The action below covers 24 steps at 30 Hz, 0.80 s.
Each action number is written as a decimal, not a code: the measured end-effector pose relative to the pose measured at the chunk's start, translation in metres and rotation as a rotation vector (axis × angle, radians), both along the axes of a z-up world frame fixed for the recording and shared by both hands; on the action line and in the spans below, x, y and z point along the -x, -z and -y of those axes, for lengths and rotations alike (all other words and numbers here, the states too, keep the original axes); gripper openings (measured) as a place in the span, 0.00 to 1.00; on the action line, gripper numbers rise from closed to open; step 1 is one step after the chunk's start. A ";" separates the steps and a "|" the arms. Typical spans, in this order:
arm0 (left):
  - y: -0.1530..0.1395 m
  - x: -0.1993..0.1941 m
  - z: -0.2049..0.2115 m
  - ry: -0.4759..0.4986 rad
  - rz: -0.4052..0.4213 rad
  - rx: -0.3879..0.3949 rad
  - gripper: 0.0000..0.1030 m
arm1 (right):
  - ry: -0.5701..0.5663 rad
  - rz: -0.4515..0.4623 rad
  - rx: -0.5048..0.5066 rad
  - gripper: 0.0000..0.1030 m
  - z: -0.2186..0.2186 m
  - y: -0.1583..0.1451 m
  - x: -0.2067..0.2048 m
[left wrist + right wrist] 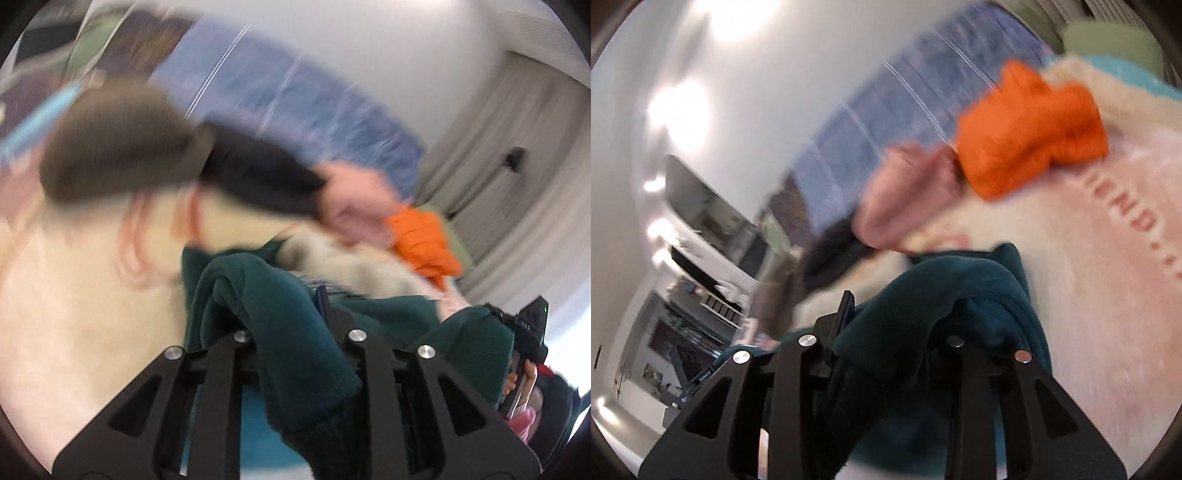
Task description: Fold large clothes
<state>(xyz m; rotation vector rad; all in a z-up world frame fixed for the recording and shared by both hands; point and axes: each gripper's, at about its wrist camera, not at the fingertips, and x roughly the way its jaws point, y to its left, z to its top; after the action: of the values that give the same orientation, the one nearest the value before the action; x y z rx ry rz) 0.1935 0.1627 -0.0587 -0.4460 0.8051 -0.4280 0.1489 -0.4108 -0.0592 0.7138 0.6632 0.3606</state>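
Left wrist view shows the left gripper (295,332) at the bottom of the frame with a thick fold of dark teal fleece garment (280,317) bunched between its black fingers (373,354); the cloth fills the gap and drapes down over the mechanism, so the jaws are clamped on it. Behind the fleece, heavily blurred, lie a cream blanket (92,295) at lower left, a brown garment (118,147) at upper left, a black garment (258,173) in the centre, a pink garment (354,199) and an orange puffy garment (421,240) to the right of centre. A blue patterned cloth (295,96) stretches across the upper part. At the right edge the other gripper and a hand (521,380) holding it are partly seen.

Right wrist view shows the right gripper (886,339) at the bottom centre, also closed on the same teal fleece, which humps up between and over its fingers (846,310). Beyond it are the pink garment (908,195) in the middle, the orange one (1030,136) at upper right, and a pale pink blanket with lettering (1126,258) along the right side. White walls (757,74) with bright light spots fill the upper left; shelving is blurred at lower left.
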 end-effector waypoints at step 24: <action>-0.061 0.104 -0.043 -0.037 0.218 -0.151 0.86 | 0.027 0.238 0.442 0.82 -0.020 -0.025 0.124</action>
<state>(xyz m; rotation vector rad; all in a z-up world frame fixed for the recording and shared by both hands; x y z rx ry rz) 0.0895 0.2053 0.0022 -0.2677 0.6122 -0.3716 0.0252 -0.3910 -0.0344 0.2524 0.4834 0.2559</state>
